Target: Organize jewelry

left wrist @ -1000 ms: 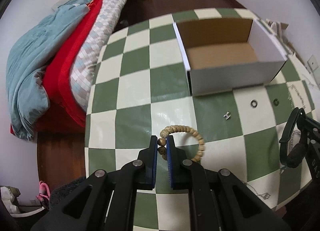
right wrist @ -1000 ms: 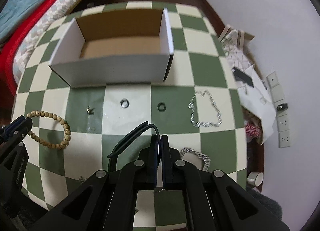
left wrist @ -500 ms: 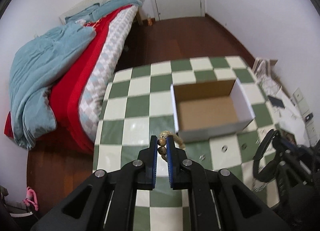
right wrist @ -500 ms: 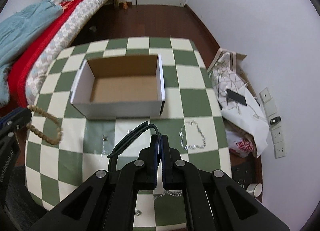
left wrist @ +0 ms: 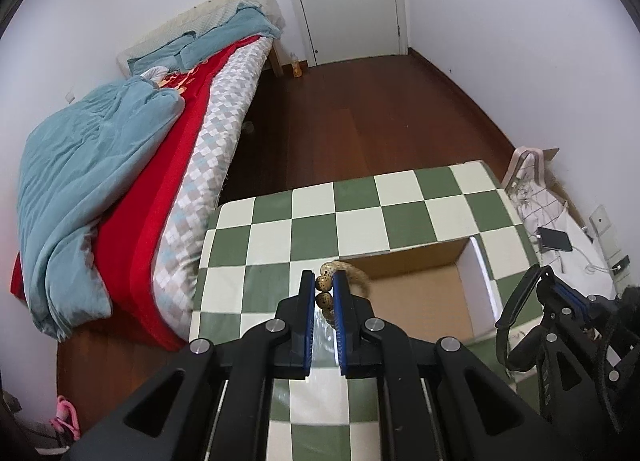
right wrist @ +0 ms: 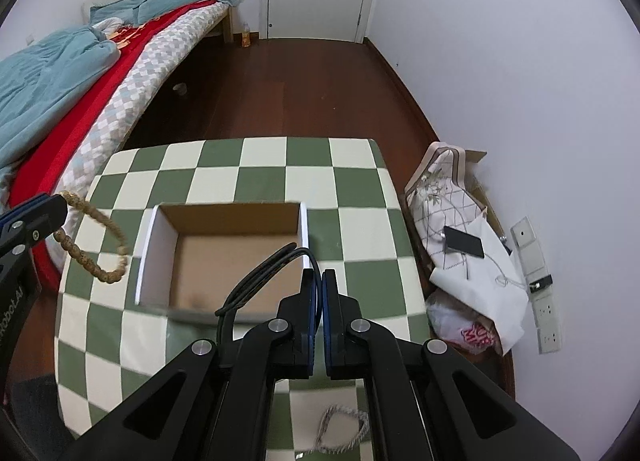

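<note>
Left wrist view:
Left gripper [left wrist: 323,285]: jaws nearly closed, pinching two speckled beads of the bead bracelet [left wrist: 325,290] between the blue pads.
Bead bracelet: lifted off the table; the rest of the loop curves away to the right behind the right finger, blurred, over the left edge of the cardboard box [left wrist: 424,293].
Cardboard box: open-topped, white outside and brown inside, standing on the green-and-white checkered table [left wrist: 312,229].
Right gripper [left wrist: 560,301]: at the right edge, with the black band [left wrist: 510,313] hanging from it as a loop.
Surroundings: bed [left wrist: 132,165] with a blue blanket and red cover to the left, wooden floor and a white door [left wrist: 344,1] behind.

Right wrist view:
Right gripper [right wrist: 319,281]: jaws almost together, clamped on the black band [right wrist: 260,273], which arcs out to the left in front of the box.
Cardboard box [right wrist: 228,257]: just beyond the fingertips, mid-table; its near wall is blurred.
Left gripper [right wrist: 36,217]: at the left edge, the bead bracelet [right wrist: 100,245] dangling from it in the air, to the left of the box.
Silver chain [right wrist: 340,427]: lying on the table at the bottom, partly hidden by the gripper body.
Beside the table: a cloth pile with a dark phone [right wrist: 464,241] on it, by the right wall.
</note>
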